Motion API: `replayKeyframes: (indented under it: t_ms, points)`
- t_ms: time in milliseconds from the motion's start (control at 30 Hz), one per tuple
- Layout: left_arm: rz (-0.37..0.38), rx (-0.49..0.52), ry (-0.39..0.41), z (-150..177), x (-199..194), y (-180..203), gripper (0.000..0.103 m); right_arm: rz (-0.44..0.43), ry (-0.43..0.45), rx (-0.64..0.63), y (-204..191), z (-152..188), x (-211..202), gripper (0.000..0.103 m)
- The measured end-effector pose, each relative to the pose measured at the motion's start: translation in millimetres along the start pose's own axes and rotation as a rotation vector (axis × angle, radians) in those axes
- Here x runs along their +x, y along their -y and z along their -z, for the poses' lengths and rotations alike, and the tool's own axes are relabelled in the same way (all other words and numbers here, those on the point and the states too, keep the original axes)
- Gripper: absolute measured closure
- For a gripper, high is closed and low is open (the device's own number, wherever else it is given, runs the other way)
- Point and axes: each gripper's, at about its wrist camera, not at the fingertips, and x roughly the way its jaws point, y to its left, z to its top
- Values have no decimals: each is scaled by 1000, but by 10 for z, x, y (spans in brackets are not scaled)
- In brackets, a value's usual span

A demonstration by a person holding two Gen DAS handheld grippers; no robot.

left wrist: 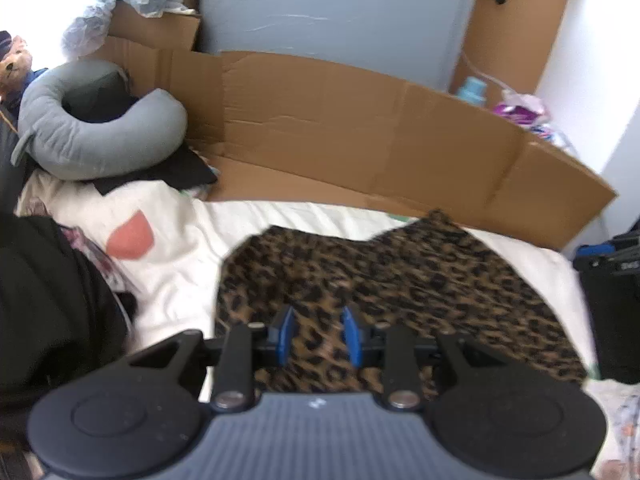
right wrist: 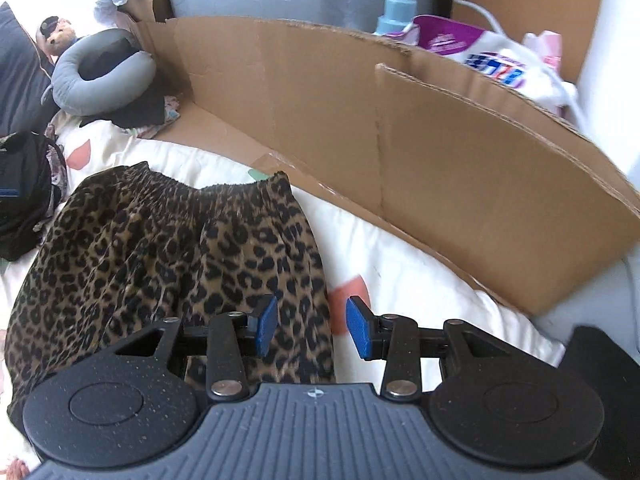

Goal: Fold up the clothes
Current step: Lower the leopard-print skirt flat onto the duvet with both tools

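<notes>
Left gripper [left wrist: 318, 334]: jaws parted, empty, above the leopard-print garment [left wrist: 384, 280]. Right gripper [right wrist: 312, 328]: jaws parted, empty, straddling its right edge. The garment lies spread on the white bedding [right wrist: 400, 280], gathered waistband [right wrist: 208, 186] ahead. For any fold, pinch both layers at matching edges.

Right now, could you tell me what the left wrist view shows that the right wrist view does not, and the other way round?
Only the left wrist view shows the left gripper, open over the leopard-print garment, and a dark box at the bed's right edge.

Only the right wrist view shows the right gripper, open at the garment's right edge, the garment's gathered waistband, and a white printed bag behind the cardboard.

Both show the garment on the white bedding, the cardboard sheet, the grey neck pillow, a plush toy and a blue bottle.
</notes>
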Motion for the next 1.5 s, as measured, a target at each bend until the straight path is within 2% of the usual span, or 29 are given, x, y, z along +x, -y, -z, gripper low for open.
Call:
replayKeyframes:
  t_ms: [133,267,433,600,800,1000,1067,1233,1333,1500]
  points:
    - [40,-21,-9,109,-236,205,73,7,7,9,26,176,-250,58]
    - [43,-40,-45,273,-313,372,73,14,13,37,41,410,-442,58]
    - [121,-9,-87,540,-266,583,73,56,34,119,60,762,-550,58]
    - [198,22,-129,807,-219,793,74,74,29,179,119,1018,-508,58]
    - [287,81,-184,1146,-120,1027,75,77,-15,188,135,1230,-342,58]
    - [319,117,-271,1544,115,1172,75,96,-77,201,140,1448,-126,58]
    - [303,172,-284,1666,170,1227,75,101,-90,189,134,1495,-88,58]
    - [244,176,-281,1832,252,1133,74,102,-104,197,151,1540,-11,58]
    - [209,191,-269,1825,260,1034,70,115,-116,175,143,1536,58,58]
    - [131,175,-276,1797,300,780,70,113,-120,170,133,1518,134,58]
